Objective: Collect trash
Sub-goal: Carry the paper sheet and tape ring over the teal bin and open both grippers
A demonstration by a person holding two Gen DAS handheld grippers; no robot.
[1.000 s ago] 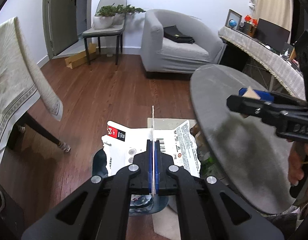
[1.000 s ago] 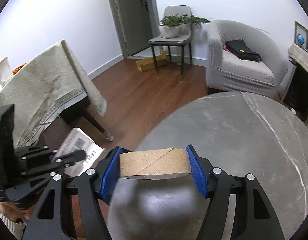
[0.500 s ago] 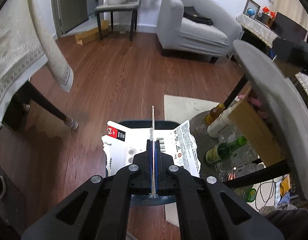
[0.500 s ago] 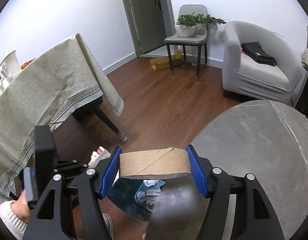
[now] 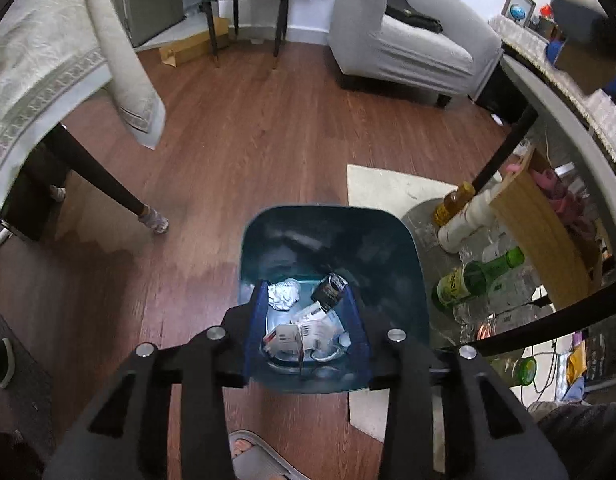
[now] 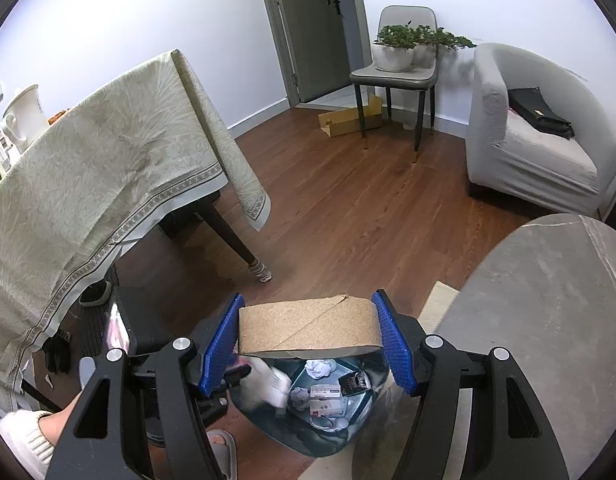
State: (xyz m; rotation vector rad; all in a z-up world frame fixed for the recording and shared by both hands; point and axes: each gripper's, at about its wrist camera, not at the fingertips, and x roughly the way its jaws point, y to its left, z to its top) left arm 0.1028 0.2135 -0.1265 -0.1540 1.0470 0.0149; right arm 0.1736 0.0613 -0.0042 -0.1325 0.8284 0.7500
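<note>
Left wrist view: the left gripper (image 5: 308, 326) hangs directly above a teal waste bin (image 5: 332, 236) standing on the wooden floor (image 5: 267, 128). Its blue-padded fingers (image 5: 256, 320) are spread wide with nothing between them. Inside the bin lie a crumpled ball of foil (image 5: 283, 294), a dark wrapper (image 5: 330, 287) and a white printed package (image 5: 303, 330). Just right of the bin, under the round grey table (image 5: 568, 112), stand a green glass bottle (image 5: 474, 276) and a white bottle (image 5: 466, 222).

Right wrist view: the right gripper (image 6: 308, 344) clamps a brown cardboard tape core (image 6: 308, 326) between its blue pads (image 6: 390, 344), each pad pressed against one side of the ring. The core sits over the rim of the same bin (image 6: 348, 428), beside the table edge (image 6: 548, 320). A cloth-covered table (image 6: 99, 184) stands to the left, with a grey armchair (image 6: 528, 136) farther back.
</note>
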